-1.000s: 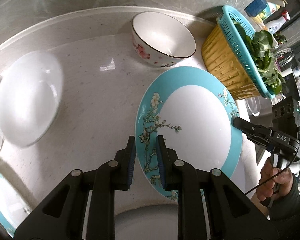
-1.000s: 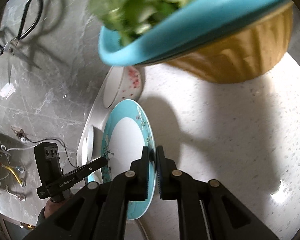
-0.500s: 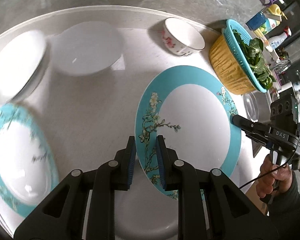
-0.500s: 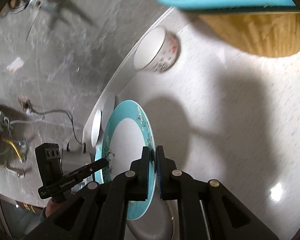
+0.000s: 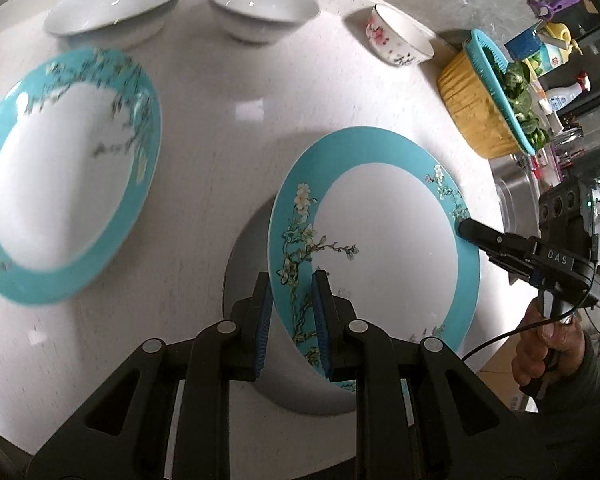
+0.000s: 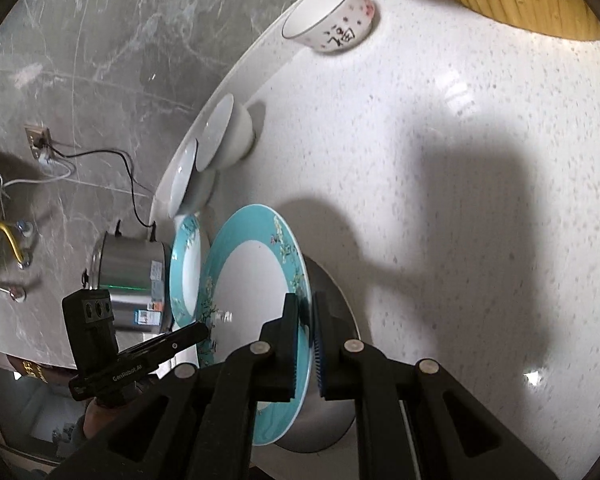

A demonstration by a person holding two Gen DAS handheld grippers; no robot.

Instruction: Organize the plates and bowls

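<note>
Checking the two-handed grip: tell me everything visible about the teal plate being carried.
The carried plate is round and glossy, ceramic by its look, with a white centre and a wide teal rim painted with blossom branches. It is lifted off the white counter, tilted, casting a shadow below. The left hand-held gripper pinches its near rim; the right hand-held gripper pinches the opposite rim. A matching plate lies apart, to its left.

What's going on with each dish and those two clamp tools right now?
Held teal plate: lifted, gripped on opposite rims by both tools.
Second teal plate: lying on the counter.
Two white bowls: upright, empty.
Flowered bowl: upright, empty.
Left gripper: shut on plate rim.
Right gripper: shut on plate rim.
</note>
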